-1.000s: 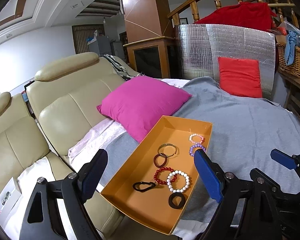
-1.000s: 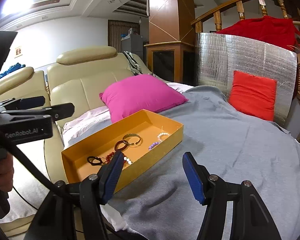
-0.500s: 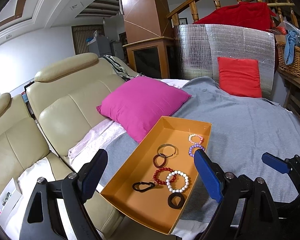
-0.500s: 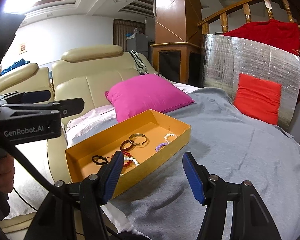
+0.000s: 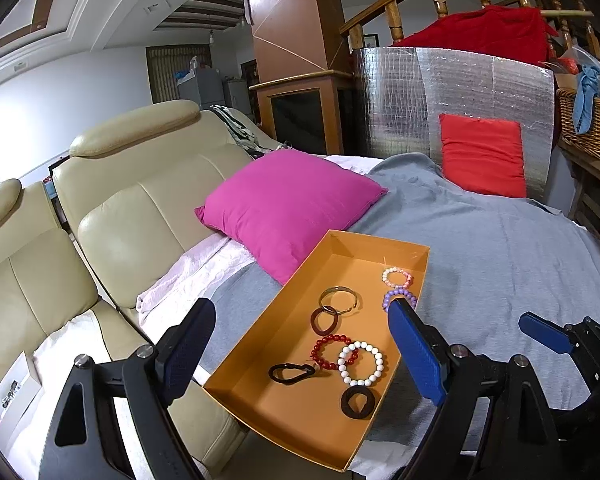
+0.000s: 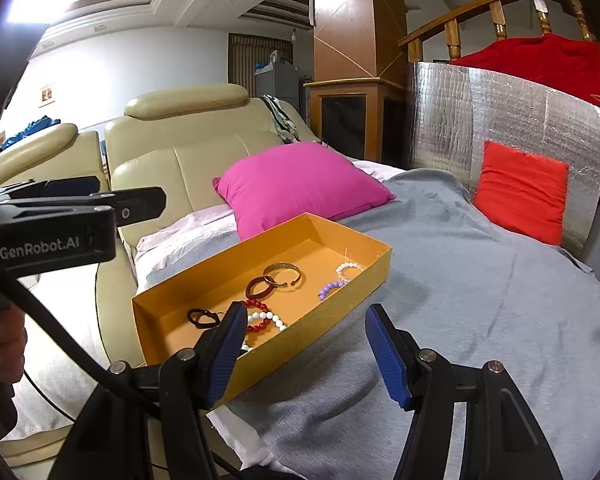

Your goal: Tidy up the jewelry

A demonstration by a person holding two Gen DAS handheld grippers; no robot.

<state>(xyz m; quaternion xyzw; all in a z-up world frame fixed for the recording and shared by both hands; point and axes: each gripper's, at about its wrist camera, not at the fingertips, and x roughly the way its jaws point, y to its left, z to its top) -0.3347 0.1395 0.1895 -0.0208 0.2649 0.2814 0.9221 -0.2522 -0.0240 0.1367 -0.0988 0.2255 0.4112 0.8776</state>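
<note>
An orange tray [image 5: 256,344] lies on a grey blanket [image 5: 500,264] and holds several bracelets and hair ties. Among them are a white bead bracelet [image 5: 361,364], a red bead bracelet [image 5: 328,350], a metal bangle [image 5: 338,299] and a purple bead bracelet [image 5: 398,296]. My left gripper [image 5: 300,314] hovers open above the tray's near end, empty. My right gripper [image 6: 306,314] stands open and empty just before the tray's long side wall [image 6: 320,332]. Its left finger [image 6: 224,356] hides part of the white and red beads.
A pink cushion [image 5: 288,208] rests behind the tray against a cream leather sofa [image 5: 140,208]. A red cushion [image 5: 482,156] leans on a silver foil panel [image 5: 452,84]. A wicker basket [image 5: 588,120] sits far right. A hand [image 6: 2,344] holds the left gripper's handle.
The right gripper has drifted slightly left toward the tray. The left gripper and the jewellery have stayed put.
</note>
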